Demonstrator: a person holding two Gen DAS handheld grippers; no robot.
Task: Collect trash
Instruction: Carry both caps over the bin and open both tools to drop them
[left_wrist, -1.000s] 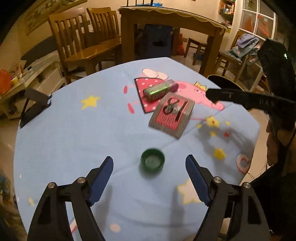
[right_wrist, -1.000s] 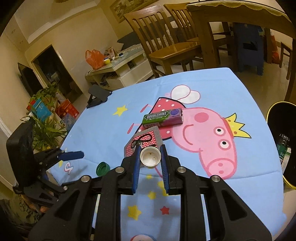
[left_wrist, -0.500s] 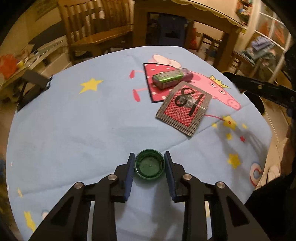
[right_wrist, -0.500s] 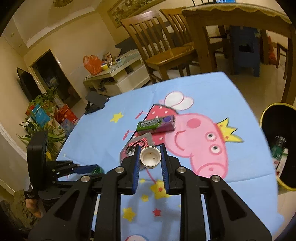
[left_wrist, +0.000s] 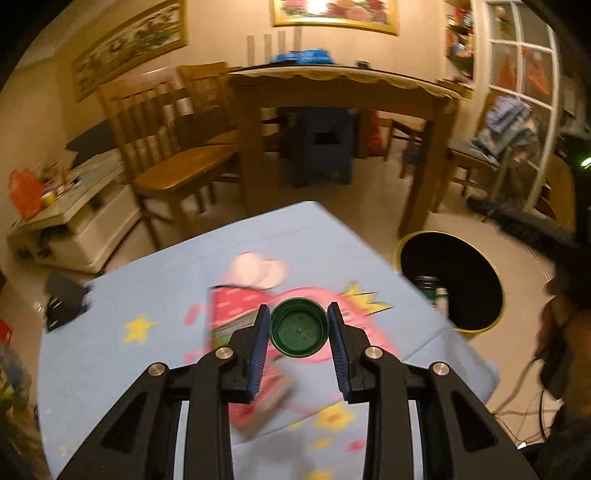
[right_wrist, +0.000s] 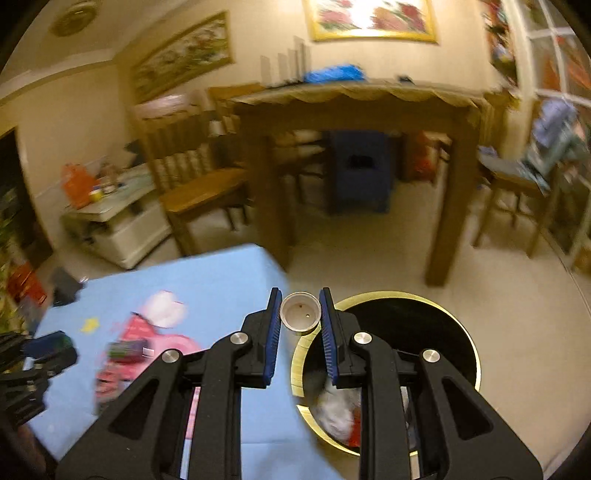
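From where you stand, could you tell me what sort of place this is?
Most likely a home dining room: a wooden dining table with wooden chairs, framed pictures on the wall, and a cartoon tablecloth on the near table.

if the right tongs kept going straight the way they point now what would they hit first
Probably the near rim of the black bin on the floor: the right tongs, shut on the white cap, aim down past the blue tablecloth's edge. Depth is unclear.

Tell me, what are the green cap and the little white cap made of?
Green cap: probably plastic, with a smooth, slightly shiny moulded inside and thin rim. White cap: likely plastic too, matte and pale, with small marks inside. It's blurry, so I can't be sure.
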